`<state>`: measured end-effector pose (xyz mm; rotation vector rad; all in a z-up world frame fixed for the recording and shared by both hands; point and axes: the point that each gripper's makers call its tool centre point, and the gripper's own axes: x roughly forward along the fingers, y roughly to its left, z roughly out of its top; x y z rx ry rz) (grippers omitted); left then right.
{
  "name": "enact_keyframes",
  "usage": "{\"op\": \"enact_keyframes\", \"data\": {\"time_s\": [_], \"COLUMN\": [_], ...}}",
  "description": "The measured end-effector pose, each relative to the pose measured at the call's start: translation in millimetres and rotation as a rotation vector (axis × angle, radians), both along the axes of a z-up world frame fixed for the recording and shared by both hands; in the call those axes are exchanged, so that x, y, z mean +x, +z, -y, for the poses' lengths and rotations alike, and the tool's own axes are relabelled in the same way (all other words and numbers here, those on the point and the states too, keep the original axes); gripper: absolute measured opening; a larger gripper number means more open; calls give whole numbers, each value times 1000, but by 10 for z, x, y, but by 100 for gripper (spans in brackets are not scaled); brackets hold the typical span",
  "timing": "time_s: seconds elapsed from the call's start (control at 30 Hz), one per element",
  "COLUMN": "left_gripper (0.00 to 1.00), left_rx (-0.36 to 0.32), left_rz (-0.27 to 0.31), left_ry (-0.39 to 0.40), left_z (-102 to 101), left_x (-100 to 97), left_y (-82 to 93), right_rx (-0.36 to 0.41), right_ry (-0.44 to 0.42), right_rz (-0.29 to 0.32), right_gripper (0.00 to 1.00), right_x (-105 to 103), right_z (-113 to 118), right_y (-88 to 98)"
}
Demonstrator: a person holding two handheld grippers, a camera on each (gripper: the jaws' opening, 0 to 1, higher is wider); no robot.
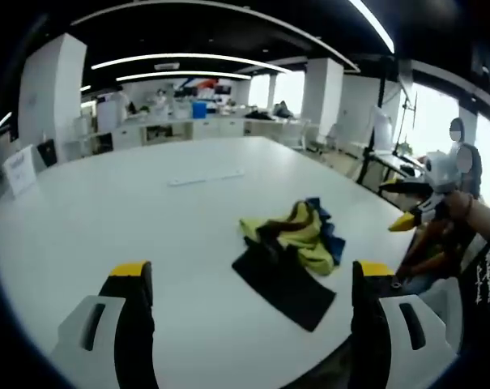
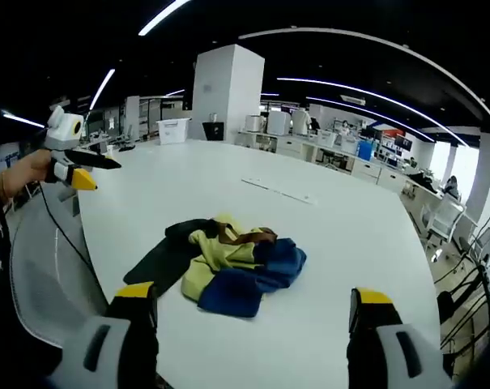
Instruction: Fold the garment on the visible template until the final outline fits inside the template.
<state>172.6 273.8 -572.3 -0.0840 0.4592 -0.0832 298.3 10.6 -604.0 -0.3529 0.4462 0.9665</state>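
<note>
The garment [image 2: 228,263] lies in a bunched heap near the table [image 2: 350,235] edge, on a dark flat piece, maybe the template [image 1: 289,288], w/ both tongs, left [image 1: 249,279] & right [image 2: 253,304], wide open & holding nothing, prob. ready to grab it.

open-plan office/lab: big white counter [image 2: 228,182], rows of desks [image 1: 188,130] with gear, white pillars [image 2: 228,81], strip ceiling lights [image 1: 188,58], large windows [image 1: 423,121].

Left claw [image 1: 249,279]: jaws wide apart, holding nothing. Right claw [image 2: 253,304]: jaws wide apart, holding nothing. Both raised, level, hand-held.
</note>
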Motion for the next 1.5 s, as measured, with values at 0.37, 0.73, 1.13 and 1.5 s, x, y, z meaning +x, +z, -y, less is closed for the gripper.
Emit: {"op": "enact_keyframes", "data": {"time_s": [0.37, 0.73, 1.13, 1.5], "left_gripper": [99, 99, 99, 96], "left_rx": [0, -3, -4, -7], "left_rz": [-4, -5, -17, -13], "left_ry": [-2, -5, -10, -17], "left_z": [2, 11, 35, 61], "left_x": [-2, 2, 16, 97], "left_y": [-9, -9, -34, -35], "right_rx": [6, 4, 15, 29], "right_ry": [-8, -9, -3, -2], "right_rz": [2, 5, -8, -23], "right_gripper": [99, 99, 98, 95], "right_x": [9, 6, -11, 19], "right_z": [21, 34, -1, 3], "right_y": [13, 14, -24, -55]}}
